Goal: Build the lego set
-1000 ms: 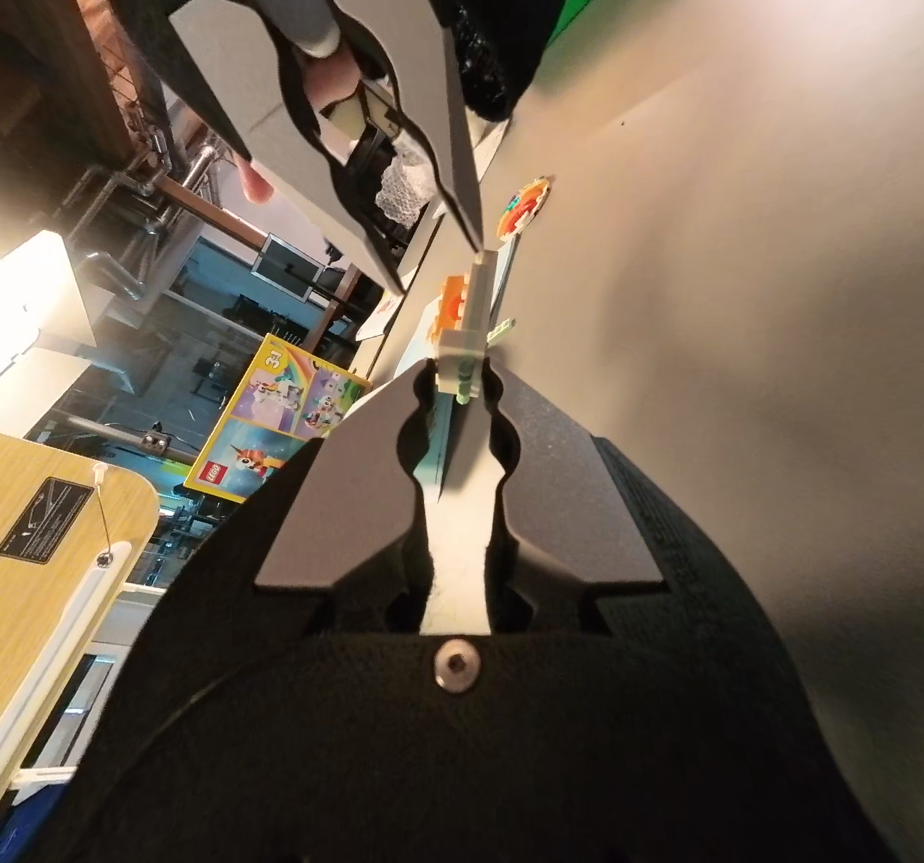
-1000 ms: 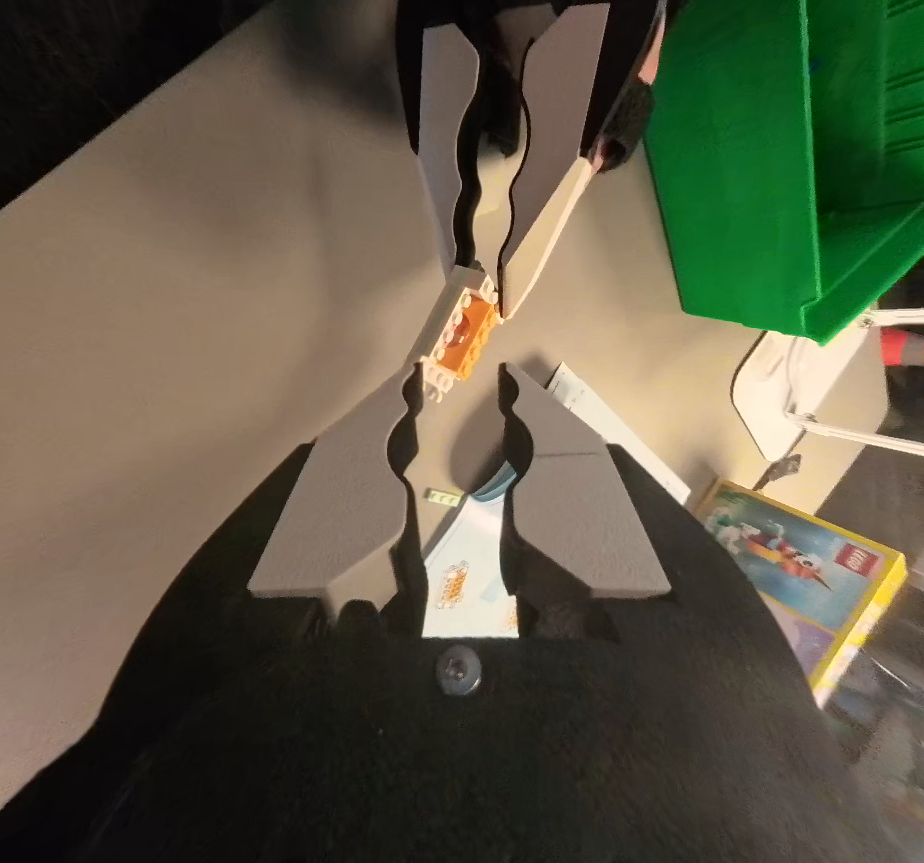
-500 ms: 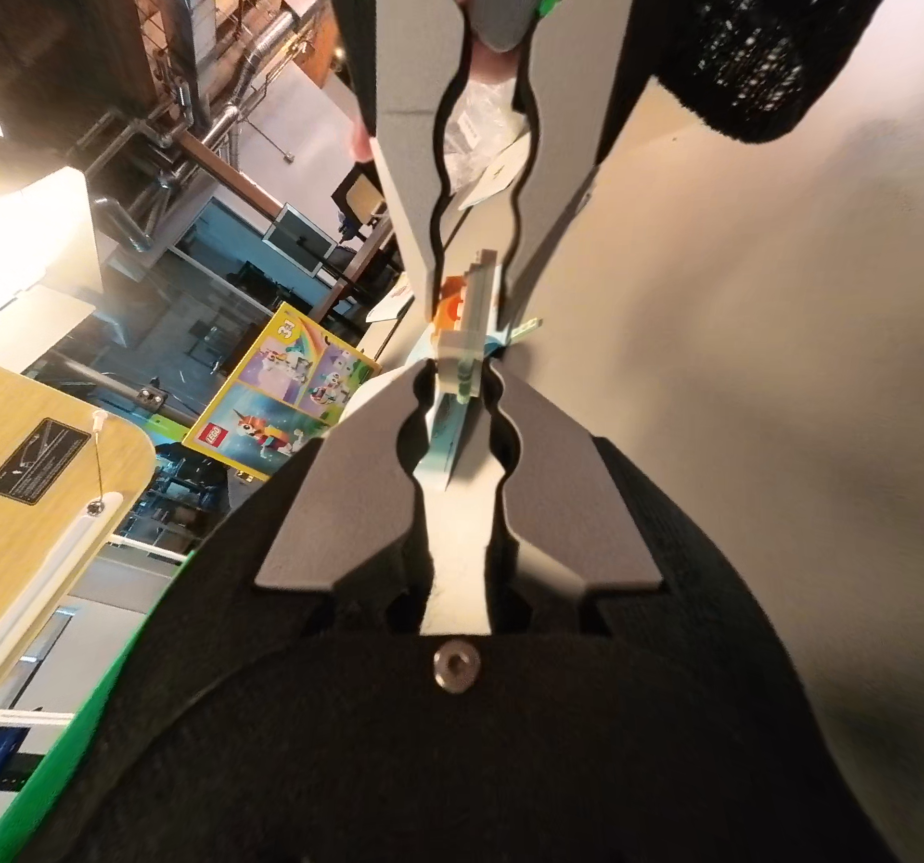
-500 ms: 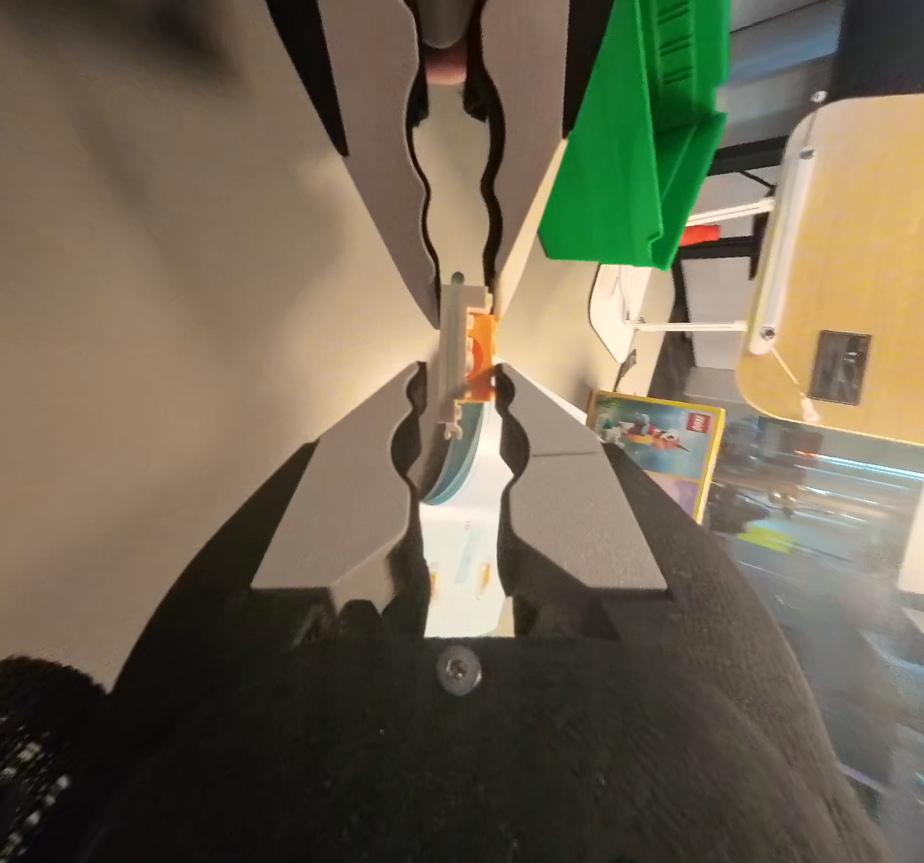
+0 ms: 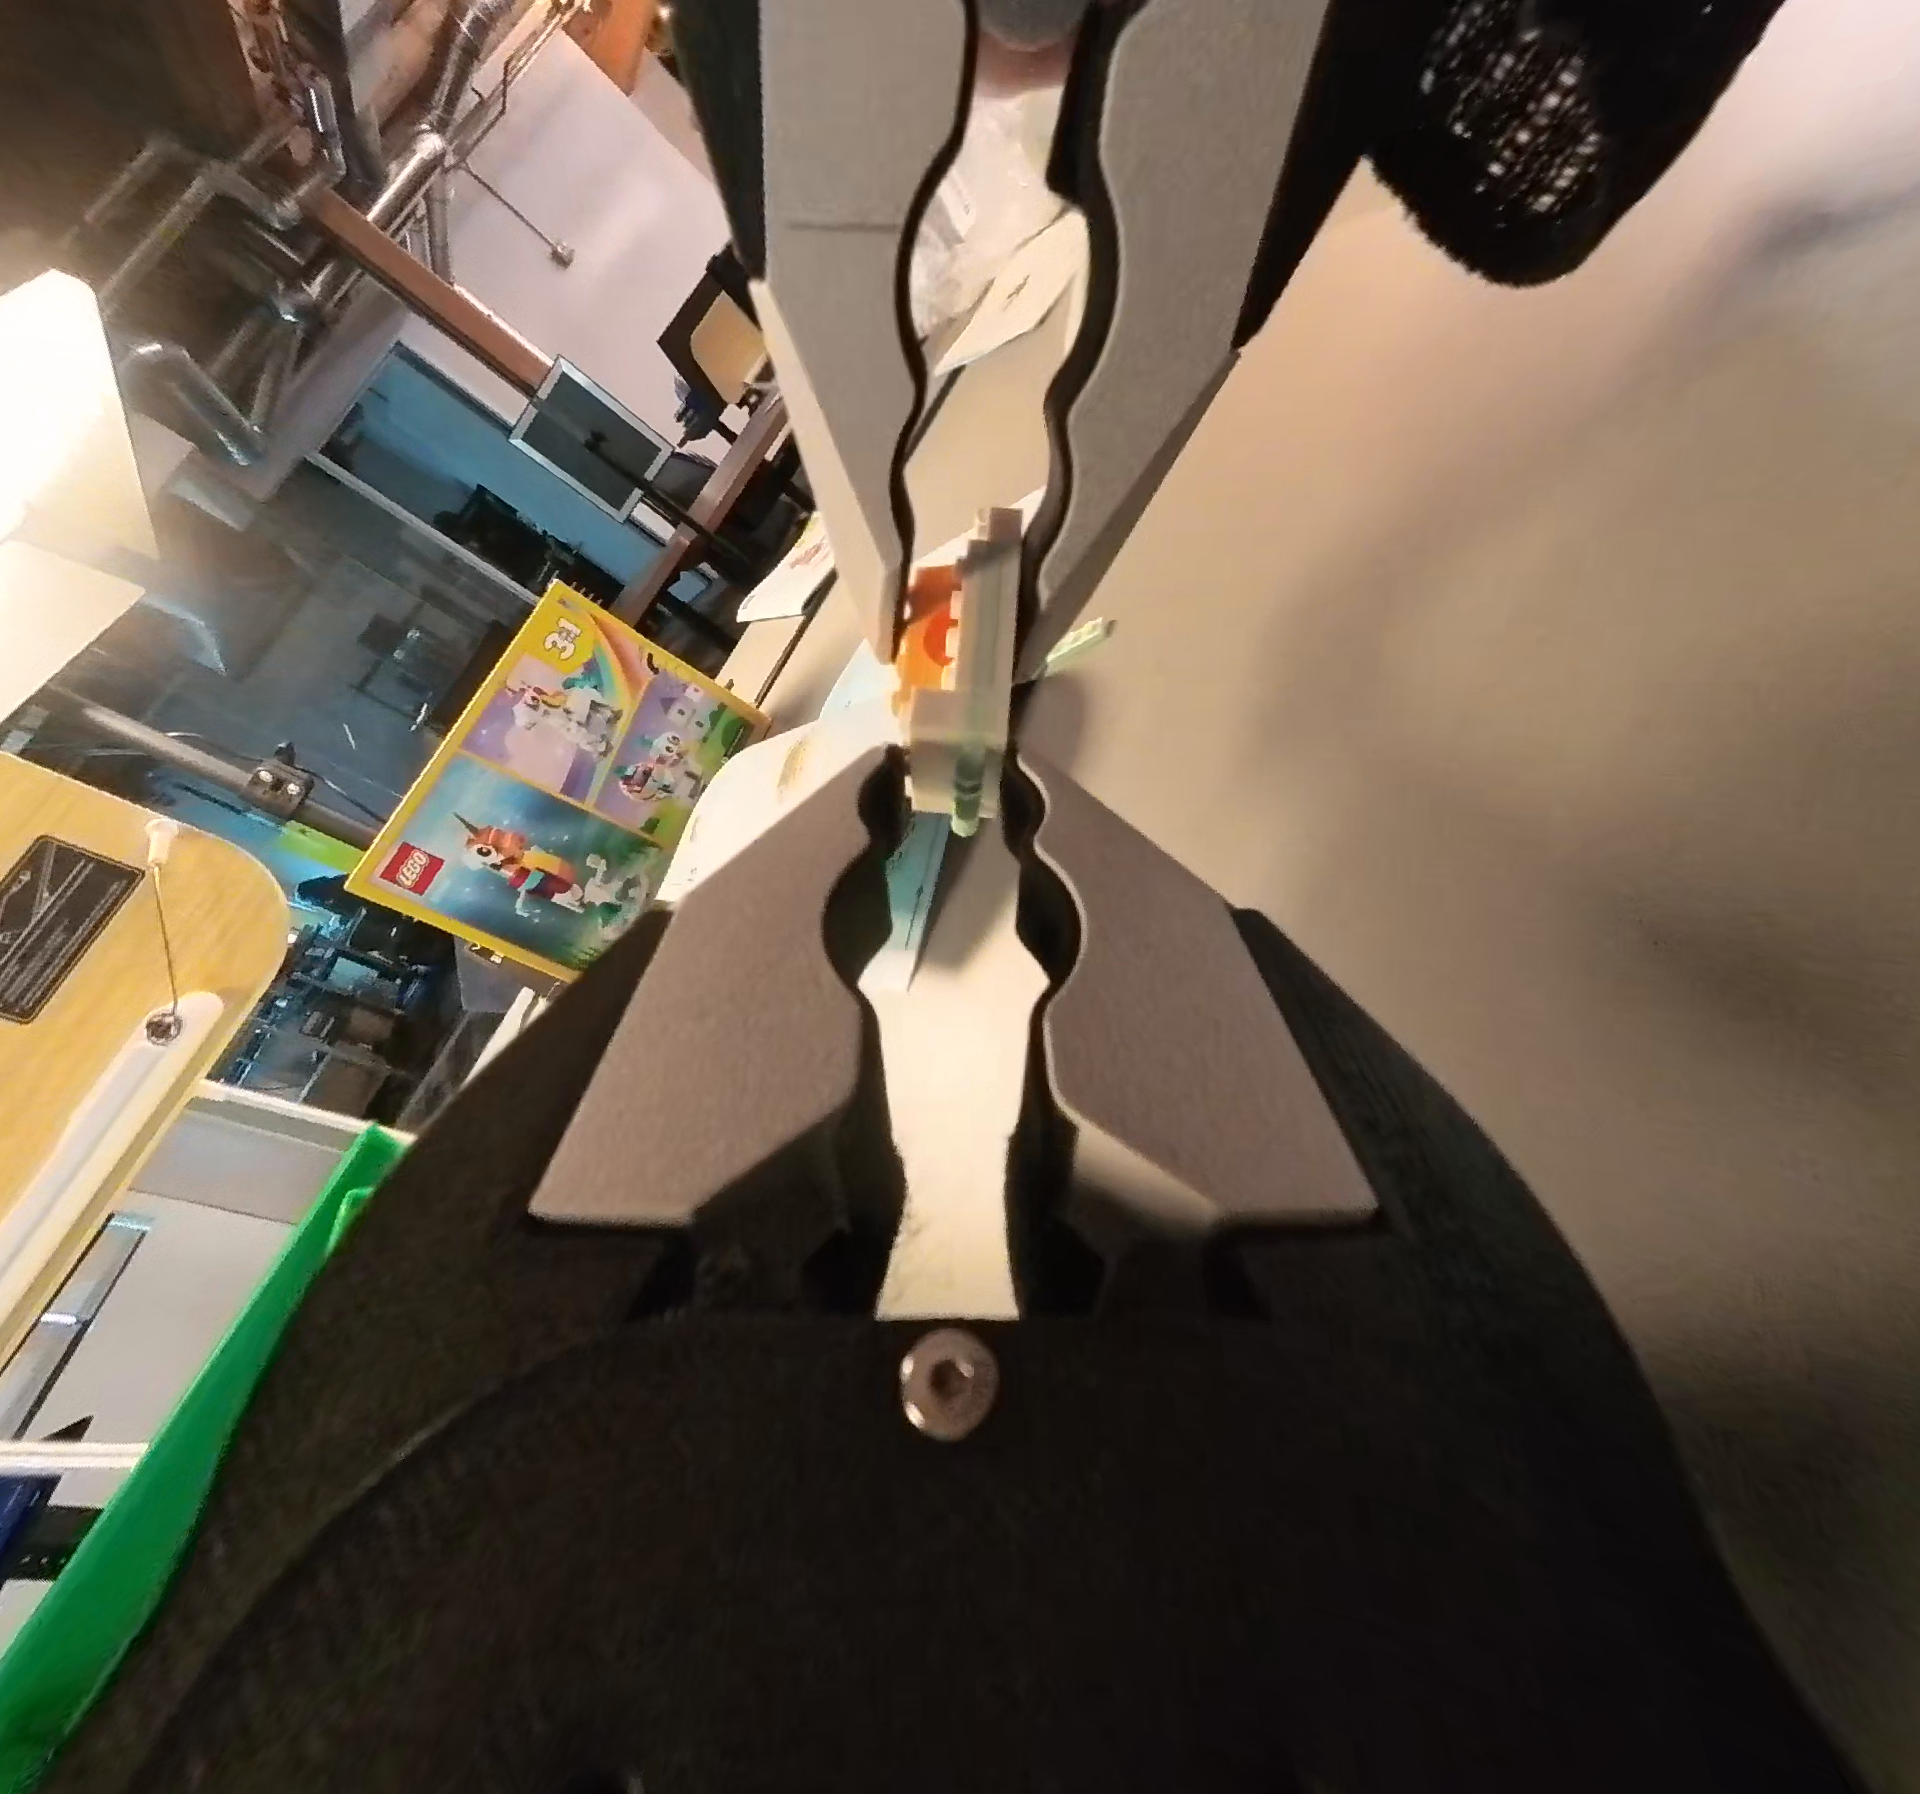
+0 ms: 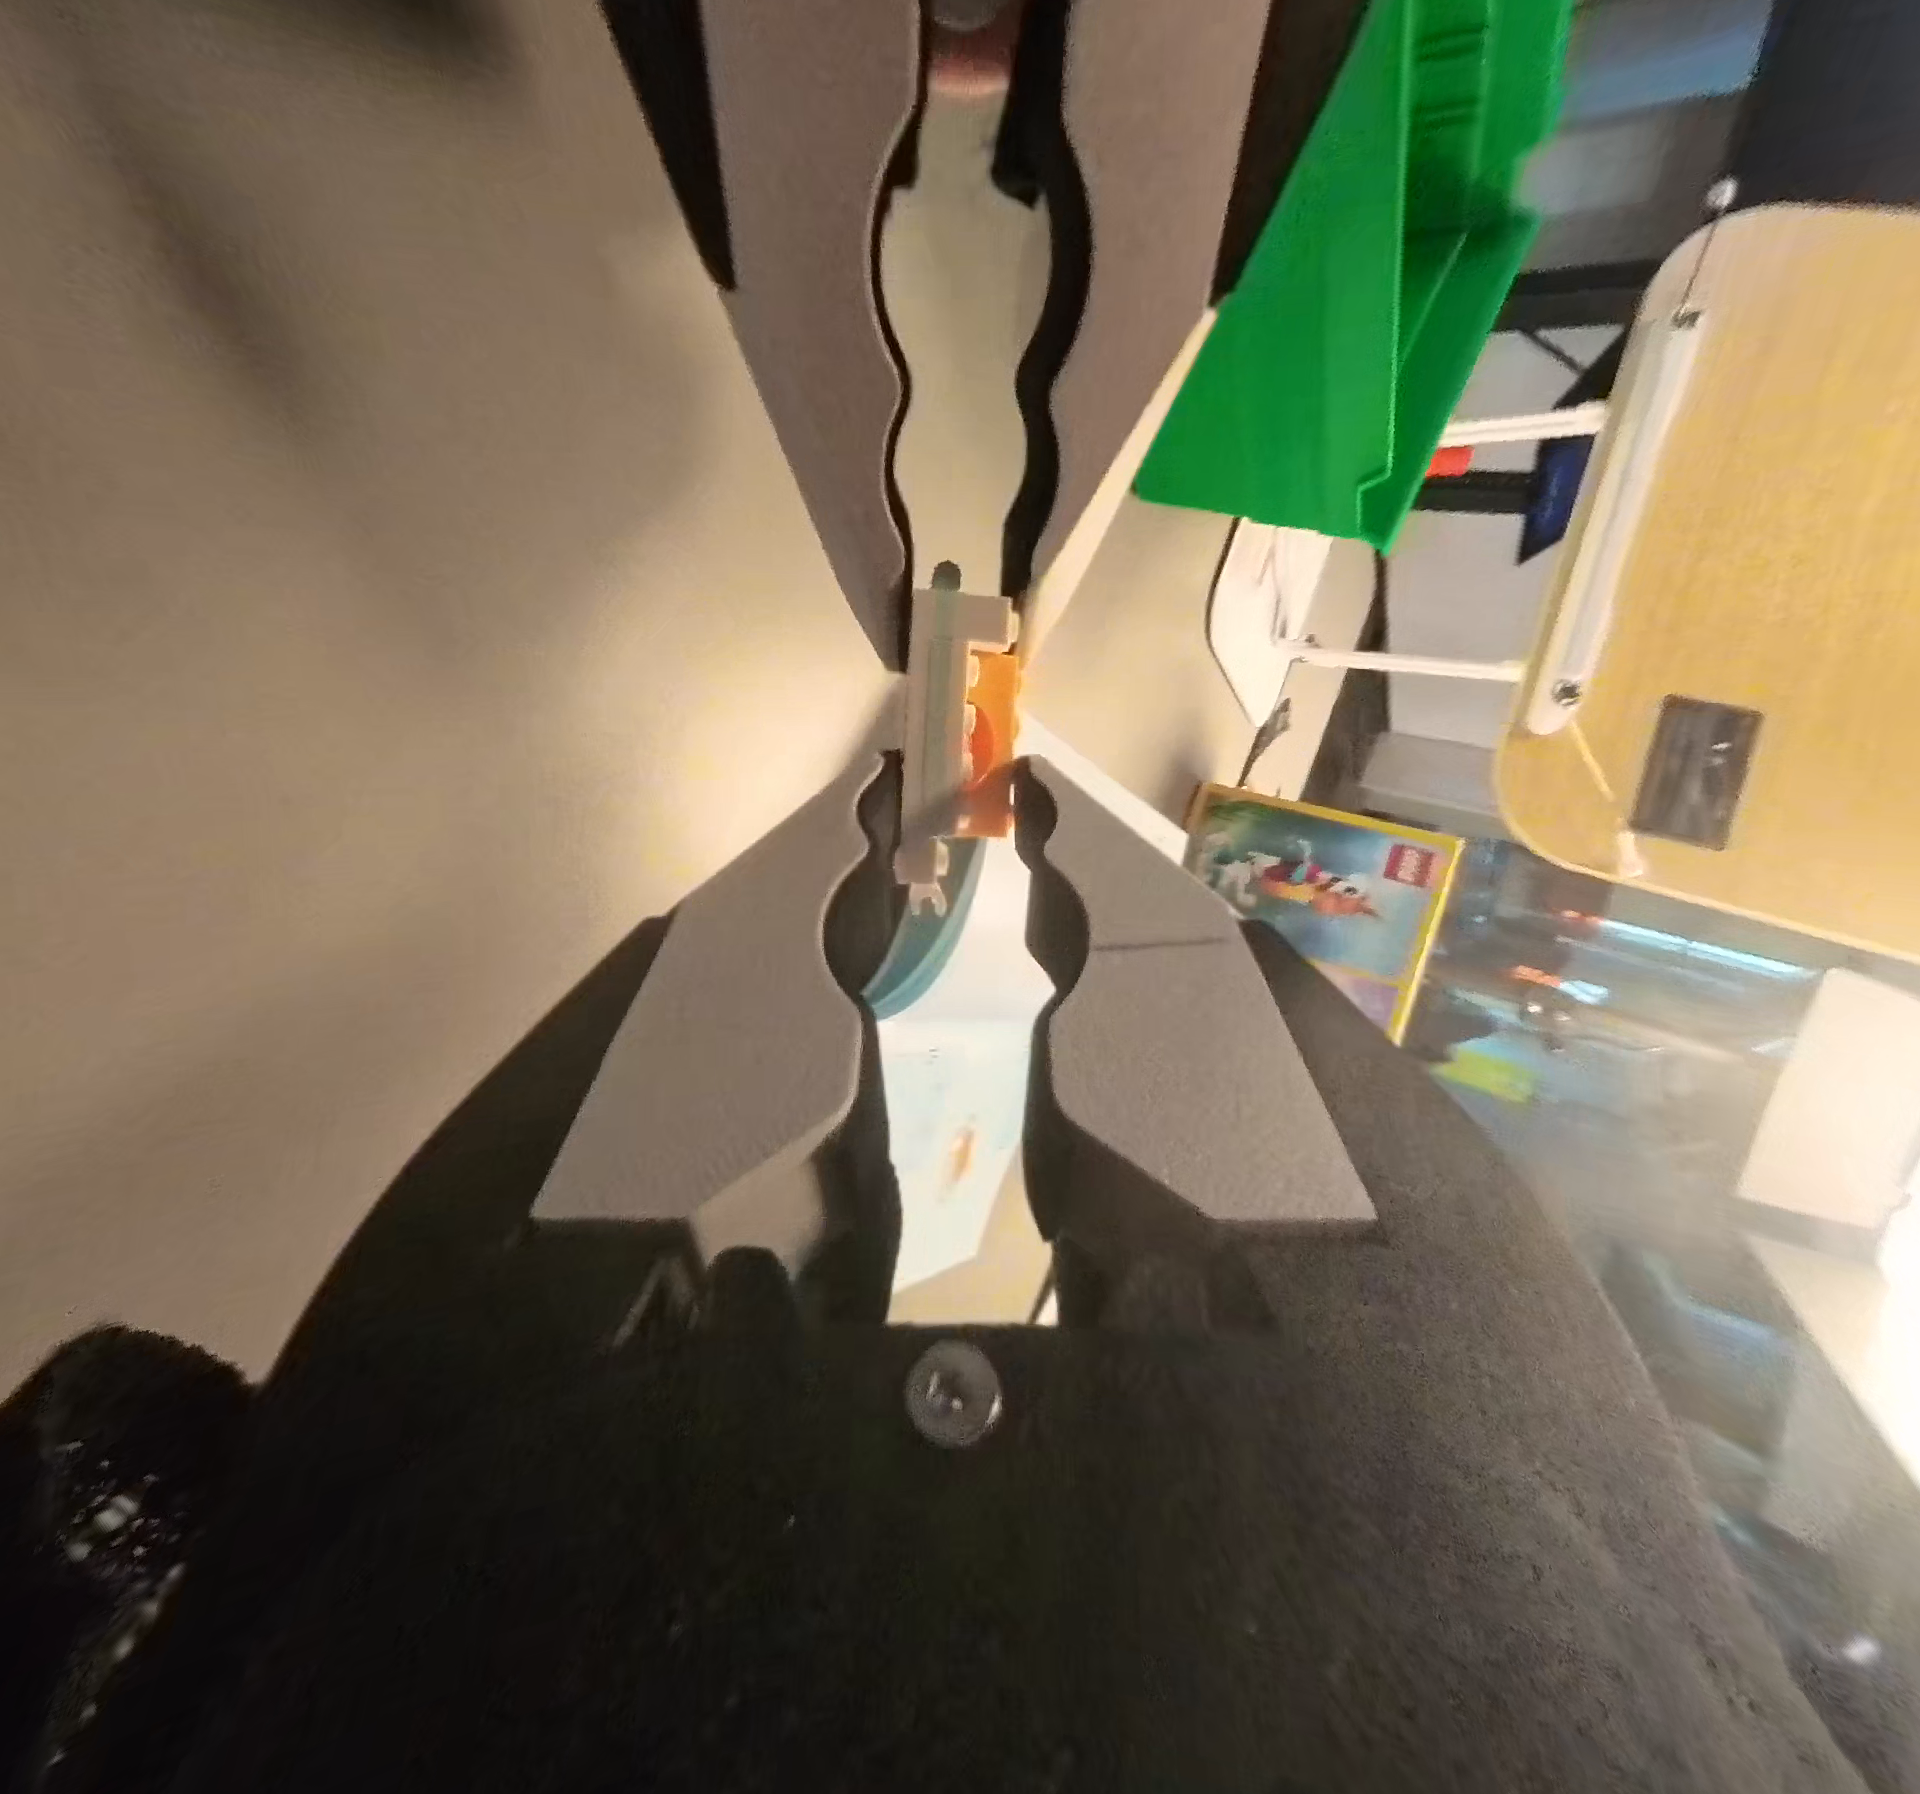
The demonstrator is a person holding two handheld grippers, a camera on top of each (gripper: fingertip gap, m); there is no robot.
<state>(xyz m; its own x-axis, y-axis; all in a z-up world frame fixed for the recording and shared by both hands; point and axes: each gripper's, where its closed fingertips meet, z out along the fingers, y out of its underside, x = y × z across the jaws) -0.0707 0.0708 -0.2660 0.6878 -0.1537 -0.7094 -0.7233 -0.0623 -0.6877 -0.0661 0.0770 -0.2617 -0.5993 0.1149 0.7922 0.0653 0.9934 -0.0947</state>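
A small lego assembly (image 5: 961, 664), a white plate with an orange brick on one side and a pale green piece at one end, is held in the air between my two grippers, which face each other tip to tip. My left gripper (image 5: 956, 768) is shut on its white and green end. My right gripper (image 6: 956, 768) is shut on the other end, across the orange brick and white plate (image 6: 951, 705). In the left wrist view the right gripper's fingers (image 5: 862, 497) come down from the top. In the right wrist view the left gripper's fingers (image 6: 821, 394) come down from the top.
A beige table (image 5: 1507, 705) lies under the grippers. On it are an open instruction booklet (image 6: 956, 1121) and a loose pale green piece (image 5: 1081, 638). A yellow lego box (image 5: 561, 788) stands beyond the edge. A green bin (image 6: 1351, 238) and a wooden tabletop (image 6: 1714, 497) are to the side. Only a small space, under 4 cm, lies between the two pairs of fingers.
My right gripper swung in line with the left one and closed around the assembly's orange end. The left gripper kept its hold. Both views tilted.
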